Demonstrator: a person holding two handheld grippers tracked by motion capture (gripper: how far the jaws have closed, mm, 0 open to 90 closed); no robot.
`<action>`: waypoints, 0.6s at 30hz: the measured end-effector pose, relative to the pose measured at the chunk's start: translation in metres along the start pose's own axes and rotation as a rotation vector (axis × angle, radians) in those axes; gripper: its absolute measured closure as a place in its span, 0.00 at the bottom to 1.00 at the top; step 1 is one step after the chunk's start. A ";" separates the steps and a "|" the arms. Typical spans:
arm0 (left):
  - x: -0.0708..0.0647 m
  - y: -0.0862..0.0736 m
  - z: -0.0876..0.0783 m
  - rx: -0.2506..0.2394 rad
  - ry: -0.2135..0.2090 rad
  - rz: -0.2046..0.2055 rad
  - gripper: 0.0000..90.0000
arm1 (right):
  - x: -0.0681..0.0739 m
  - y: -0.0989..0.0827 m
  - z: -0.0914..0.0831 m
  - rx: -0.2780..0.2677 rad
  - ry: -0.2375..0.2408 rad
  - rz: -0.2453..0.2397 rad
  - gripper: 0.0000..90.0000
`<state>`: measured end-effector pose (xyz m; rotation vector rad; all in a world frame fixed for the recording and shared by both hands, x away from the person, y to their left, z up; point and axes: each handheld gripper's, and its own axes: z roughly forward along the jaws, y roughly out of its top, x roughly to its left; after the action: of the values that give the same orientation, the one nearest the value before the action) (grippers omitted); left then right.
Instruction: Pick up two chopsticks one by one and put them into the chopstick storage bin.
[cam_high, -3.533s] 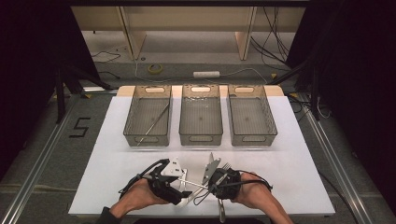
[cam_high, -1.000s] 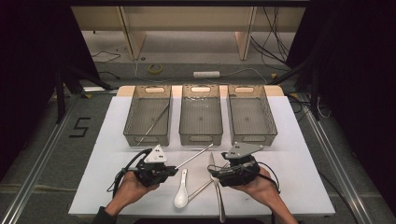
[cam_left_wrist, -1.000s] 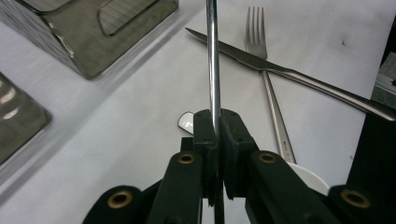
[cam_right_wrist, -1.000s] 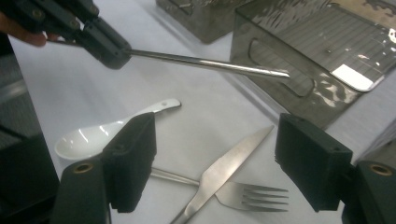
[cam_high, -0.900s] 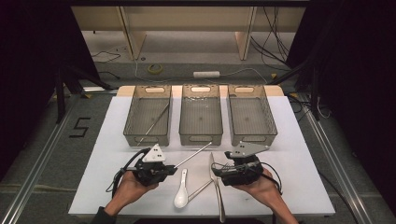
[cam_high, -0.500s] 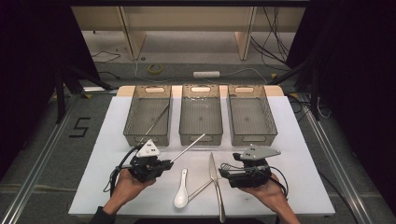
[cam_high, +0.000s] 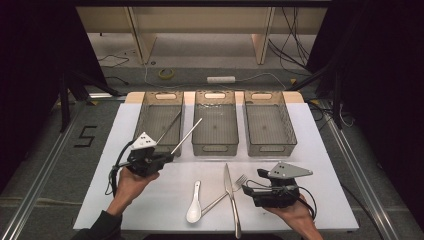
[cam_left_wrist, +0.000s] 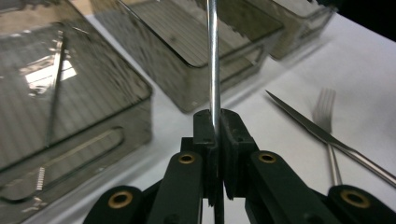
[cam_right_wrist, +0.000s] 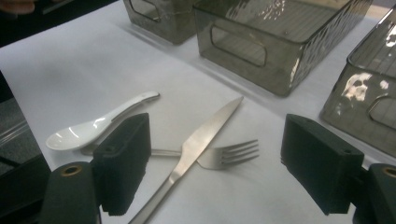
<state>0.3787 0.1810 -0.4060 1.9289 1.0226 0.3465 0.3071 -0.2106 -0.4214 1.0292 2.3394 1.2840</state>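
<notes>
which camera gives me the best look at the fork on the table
The right gripper view: the fork lies close and sharp, tines clear, the knife across its handle. The high view shows the fork small; the left gripper view shows it blurred at the edge.

place: lab recording bay; dark curtains on both sides
floor: grey carpet, taped "5" (cam_high: 85, 136), loose cables (cam_high: 295, 30), power strip (cam_high: 221, 79)
worktop (cam_high: 310, 150): white sheet, aluminium rails alongside

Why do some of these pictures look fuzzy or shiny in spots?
Left gripper view: the fork and far bins are soft, while the chopstick between the shut jaws is sharp. Right gripper view: glare on the right-hand bin and white spoon. High view: the lit table stands out against dark surroundings.
</notes>
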 end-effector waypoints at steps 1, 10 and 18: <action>0.004 0.002 0.000 -0.004 0.010 -0.006 0.95 | 0.000 -0.001 0.001 0.004 0.002 0.000 0.28; 0.038 0.022 0.009 -0.032 0.086 -0.088 0.95 | 0.004 -0.003 0.000 0.009 0.004 -0.010 0.28; 0.062 0.036 0.018 -0.056 0.137 -0.140 0.95 | 0.004 -0.006 -0.003 -0.007 0.004 -0.006 0.28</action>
<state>0.4458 0.2089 -0.3963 1.7918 1.2175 0.4271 0.2999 -0.2113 -0.4242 1.0182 2.3367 1.2926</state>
